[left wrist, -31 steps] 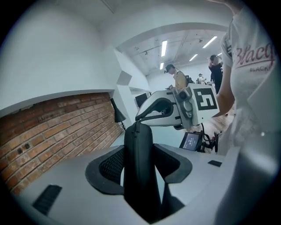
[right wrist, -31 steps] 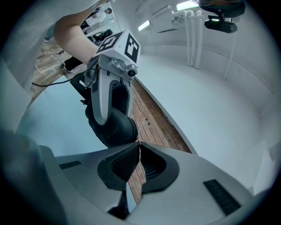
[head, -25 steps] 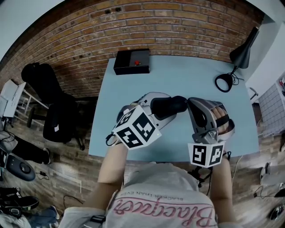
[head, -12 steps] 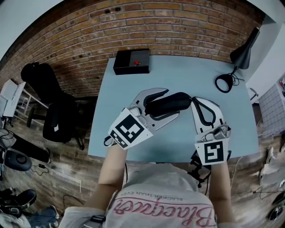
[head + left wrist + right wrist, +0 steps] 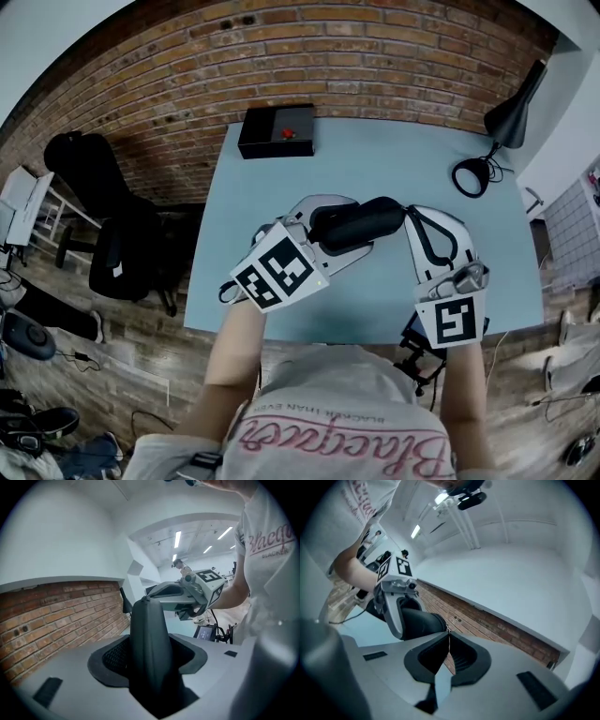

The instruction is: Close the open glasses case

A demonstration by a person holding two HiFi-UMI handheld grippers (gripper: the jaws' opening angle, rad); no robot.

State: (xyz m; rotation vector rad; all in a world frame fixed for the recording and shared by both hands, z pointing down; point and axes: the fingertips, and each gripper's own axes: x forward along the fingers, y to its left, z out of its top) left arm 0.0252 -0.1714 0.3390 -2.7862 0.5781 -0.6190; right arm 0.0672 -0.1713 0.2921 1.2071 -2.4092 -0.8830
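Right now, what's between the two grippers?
The black oval glasses case, held by the left gripper, with the right gripper at its end. The head view shows it.

A red-brown brick wall [image 5: 281, 47] runs behind the pale blue desk [image 5: 422, 159]. A black box [image 5: 277, 131] sits at the desk's far edge and a black lamp [image 5: 511, 117] at its right corner. A dark chair [image 5: 122, 253] stands on the wood-plank floor [image 5: 122, 328] at left; strip lights [image 5: 177, 539] glow overhead

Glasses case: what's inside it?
Only the black outer shell of the glasses case shows, clamped between the jaws of the left gripper over the table. Its interior is covered; contents cannot be seen.
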